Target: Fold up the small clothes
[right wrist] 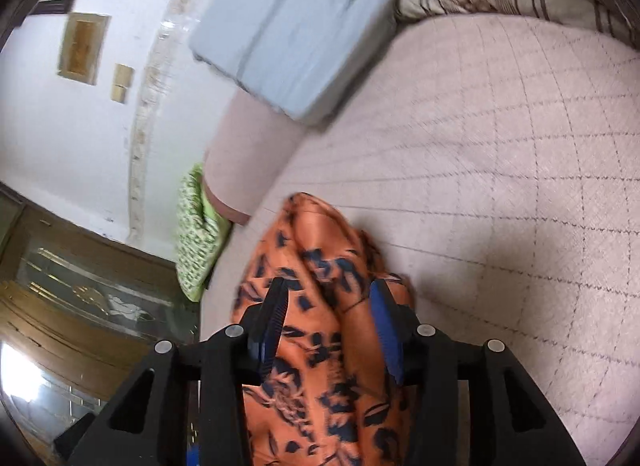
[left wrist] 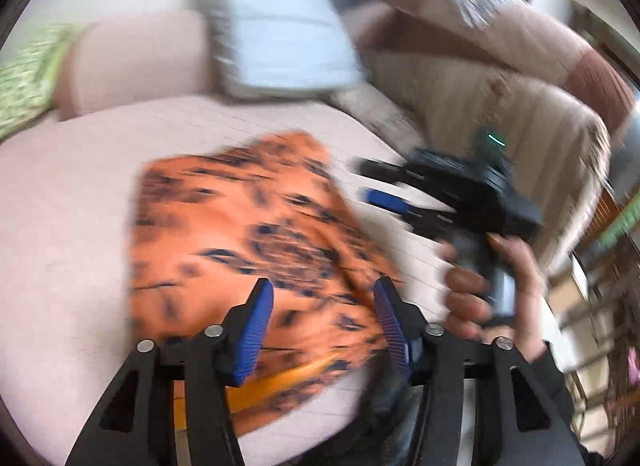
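Observation:
An orange garment with dark blue print lies on the pale pink bed sheet. My left gripper is open just above its near edge, with nothing between the blue pads. The right gripper shows in the left wrist view, held in a hand at the garment's right side. In the right wrist view the garment is bunched in folds between and under the fingers of the right gripper, whose jaws stand apart. The left wrist view is blurred.
A light blue pillow and a pink bolster lie at the head of the bed. A green patterned cloth is at the left. A striped cream blanket is piled on the right. A wooden cabinet stands beside the bed.

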